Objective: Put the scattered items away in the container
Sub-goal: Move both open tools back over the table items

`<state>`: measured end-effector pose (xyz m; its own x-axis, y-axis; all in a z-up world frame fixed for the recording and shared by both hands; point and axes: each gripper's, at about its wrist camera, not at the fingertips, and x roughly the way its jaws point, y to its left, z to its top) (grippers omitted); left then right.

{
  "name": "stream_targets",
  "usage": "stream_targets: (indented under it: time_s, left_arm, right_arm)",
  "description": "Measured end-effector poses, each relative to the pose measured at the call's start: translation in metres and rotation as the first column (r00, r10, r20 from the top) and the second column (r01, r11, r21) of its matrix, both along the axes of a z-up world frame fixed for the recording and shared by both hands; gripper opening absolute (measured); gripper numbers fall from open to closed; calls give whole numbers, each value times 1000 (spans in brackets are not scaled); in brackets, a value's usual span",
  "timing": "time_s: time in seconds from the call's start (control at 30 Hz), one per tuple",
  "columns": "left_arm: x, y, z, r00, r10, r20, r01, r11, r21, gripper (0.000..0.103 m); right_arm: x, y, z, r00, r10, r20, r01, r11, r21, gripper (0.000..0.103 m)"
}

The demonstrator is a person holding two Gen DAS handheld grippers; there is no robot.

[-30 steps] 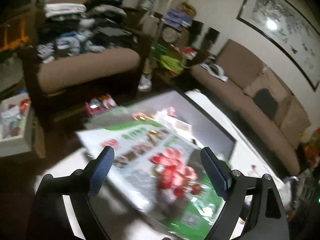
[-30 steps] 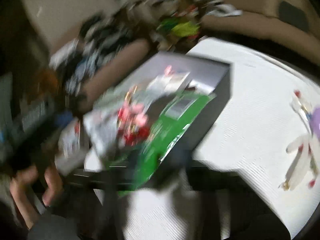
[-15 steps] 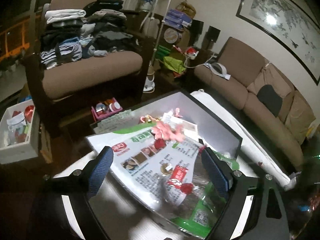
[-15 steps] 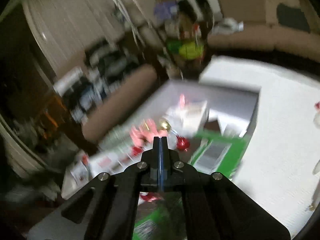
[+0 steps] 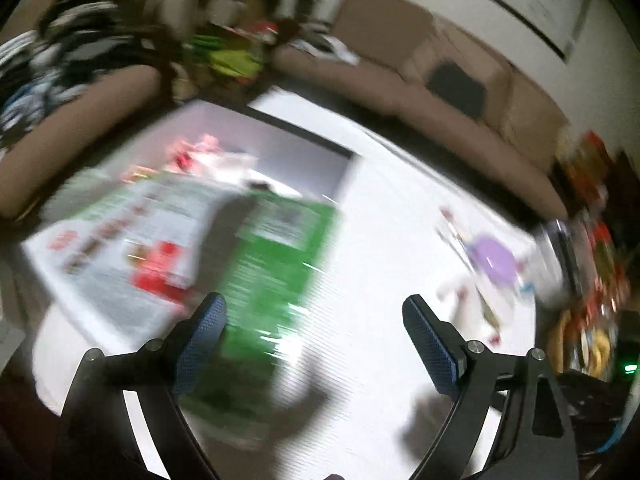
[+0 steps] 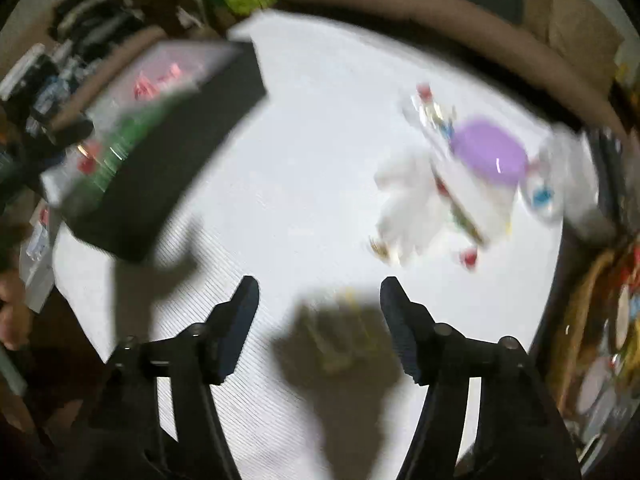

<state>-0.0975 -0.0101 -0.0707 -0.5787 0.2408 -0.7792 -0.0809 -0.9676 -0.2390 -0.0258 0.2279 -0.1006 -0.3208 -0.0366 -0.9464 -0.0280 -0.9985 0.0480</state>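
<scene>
Half a second ago the right gripper [image 6: 318, 300] was pinched together over the box [image 6: 168, 128]; now its jaws are opening with nothing between them, above bare table [image 6: 320, 160] near the front edge, a small yellowish item [image 6: 340, 336] lying in shadow below. The left gripper [image 5: 314, 316] has swung from the box toward the table's middle, fingers wide apart and empty. Judging by this, one drop-off is done and both hands are heading for the next pieces. The box sits at the table's far left corner with a green packet [image 5: 276, 264] overhanging its rim; a purple toy [image 6: 490, 152] and white pieces [image 6: 416, 200] remain scattered toward the right edge. Motion blur leaves the packet's printing unreadable.
</scene>
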Motion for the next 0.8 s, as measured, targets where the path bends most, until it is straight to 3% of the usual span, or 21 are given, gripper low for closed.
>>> stream_targets:
  time_s: [0.03, 0.1, 0.23, 0.33, 0.43, 0.57, 0.63, 0.7, 0.73, 0.8]
  left_arm:
    - [1, 12, -1, 1000, -18, 2, 19, 1000, -15, 92]
    - [2, 34, -3, 999, -45, 4, 45, 998, -52, 92]
    - [1, 65, -11, 997, -73, 33, 76, 992, -98, 92]
    - [-2, 77, -16, 997, -60, 40, 65, 985, -158, 92]
    - [-4, 85, -21, 999, -27, 39, 36, 969, -245, 92]
    - [-9, 84, -22, 998, -12, 56, 22, 981, -190, 92]
    - [-10, 84, -23, 998, -6, 57, 15, 988, -156, 92]
    - [-11, 88, -25, 998, -9, 63, 18, 989, -147, 92]
    - [-10, 91, -26, 998, -12, 65, 22, 988, -150, 92]
    - [-9, 97, -29, 997, -19, 69, 30, 987, -161, 92]
  right_arm:
    - [2, 6, -10, 1000, -3, 30, 3, 1000, -10, 65]
    - [4, 12, -40, 992, -1, 127, -1, 1000, 16, 83]
    - [3, 11, -95, 957, -18, 289, -26, 989, 146, 81]
    - [3, 11, -101, 962, 5, 273, -23, 998, 64, 80]
    - [-3, 0, -106, 957, 61, 283, -86, 993, 78, 80]
    - [-3, -2, -116, 945, 73, 318, -107, 990, 93, 80]
    - [-2, 11, -121, 941, 21, 338, -39, 998, 46, 81]
    - [0, 29, -115, 944, -50, 325, 58, 998, -14, 56]
    - [2, 36, -113, 942, -82, 326, 95, 995, -23, 52]
    - [7, 53, -107, 939, -134, 317, 180, 976, -122, 33]
